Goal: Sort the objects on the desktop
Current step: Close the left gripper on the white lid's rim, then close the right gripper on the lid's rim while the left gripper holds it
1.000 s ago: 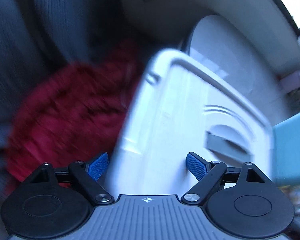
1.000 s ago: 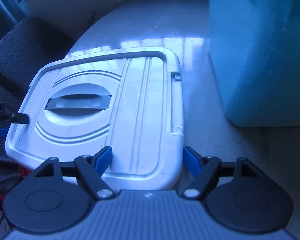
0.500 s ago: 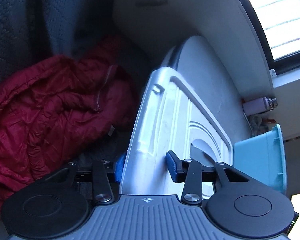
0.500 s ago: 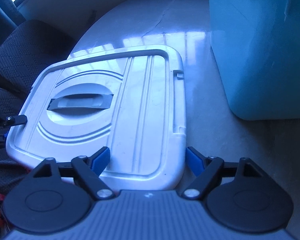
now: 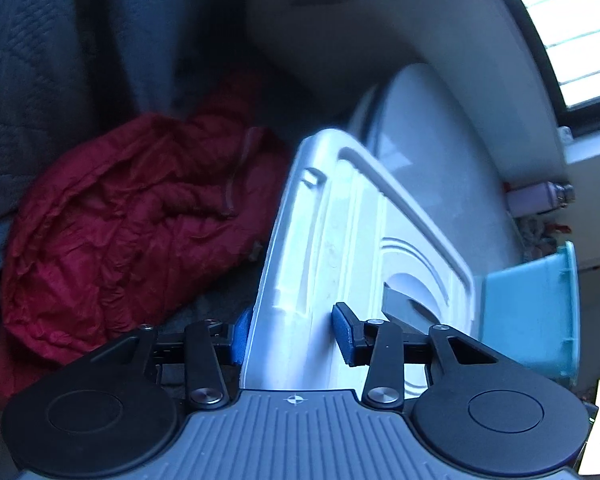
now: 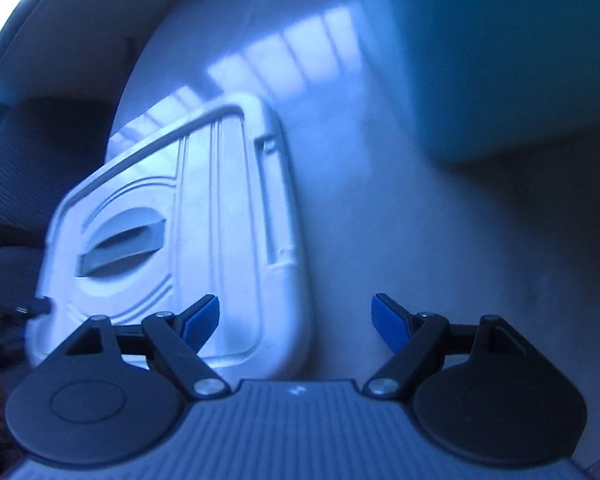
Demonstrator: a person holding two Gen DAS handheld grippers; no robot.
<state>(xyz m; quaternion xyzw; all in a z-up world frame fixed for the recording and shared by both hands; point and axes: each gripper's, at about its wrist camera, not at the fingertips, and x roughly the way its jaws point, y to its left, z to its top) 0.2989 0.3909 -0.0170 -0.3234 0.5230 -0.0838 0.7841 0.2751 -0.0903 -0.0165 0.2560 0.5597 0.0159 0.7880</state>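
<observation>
Beside a red jacket [image 5: 120,224], left tongs [image 5: 288,334] clamp the near edge of the white lid [image 5: 332,248]. Lid lies on the pale surface [image 6: 380,208], teal bin [image 6: 500,52] to its right. Right tongs [image 6: 296,318] spread wide, holding nothing.

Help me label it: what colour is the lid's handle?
Grey handle on the white lid; right wrist view.

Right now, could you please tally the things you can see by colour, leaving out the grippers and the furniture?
White: 1, the lid
Teal: 1, the bin
Red: 1, the jacket
Pale purple: 1, the bottle
Total: 4
</observation>
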